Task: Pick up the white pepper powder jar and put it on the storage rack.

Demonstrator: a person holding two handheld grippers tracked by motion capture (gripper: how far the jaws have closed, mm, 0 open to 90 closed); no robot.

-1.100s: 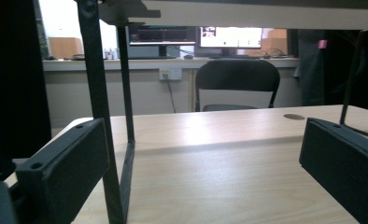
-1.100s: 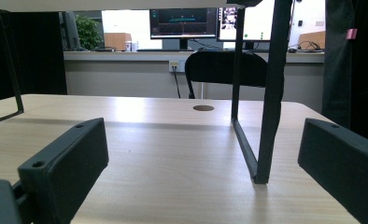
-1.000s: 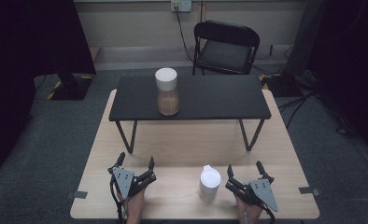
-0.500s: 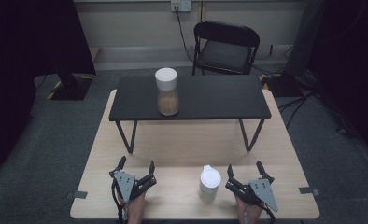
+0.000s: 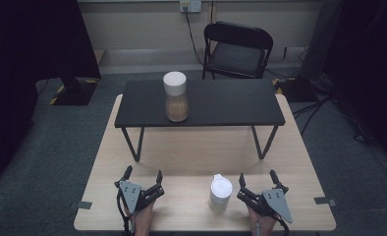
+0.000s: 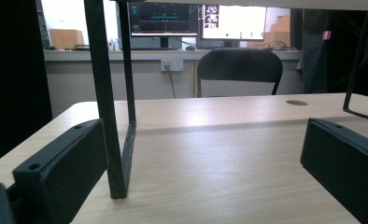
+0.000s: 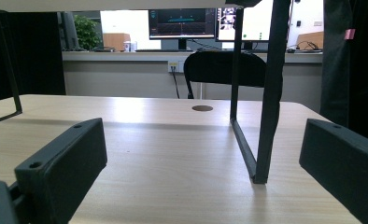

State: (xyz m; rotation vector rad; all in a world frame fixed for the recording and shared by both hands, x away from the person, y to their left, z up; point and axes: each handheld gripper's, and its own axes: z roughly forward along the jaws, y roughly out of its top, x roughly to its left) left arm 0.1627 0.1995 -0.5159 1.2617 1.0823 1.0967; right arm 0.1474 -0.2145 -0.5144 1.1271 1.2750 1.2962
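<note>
While both hands rest at the near edge of a light wooden table (image 5: 191,152), each holds a two-jaw tool with its jaws spread wide and nothing between them. Near the left sits the left gripper (image 5: 142,175); near the right sits the right gripper (image 5: 257,178). A small white bottle (image 5: 220,193) stands upright on the table between them, just left of the right gripper, not touching it. Farther off, a low black shelf (image 5: 216,101) spans the table, and a white-capped jar (image 5: 175,96) of brownish contents stands on its left part. Beyond the table stands a black chair (image 5: 236,49).
</note>
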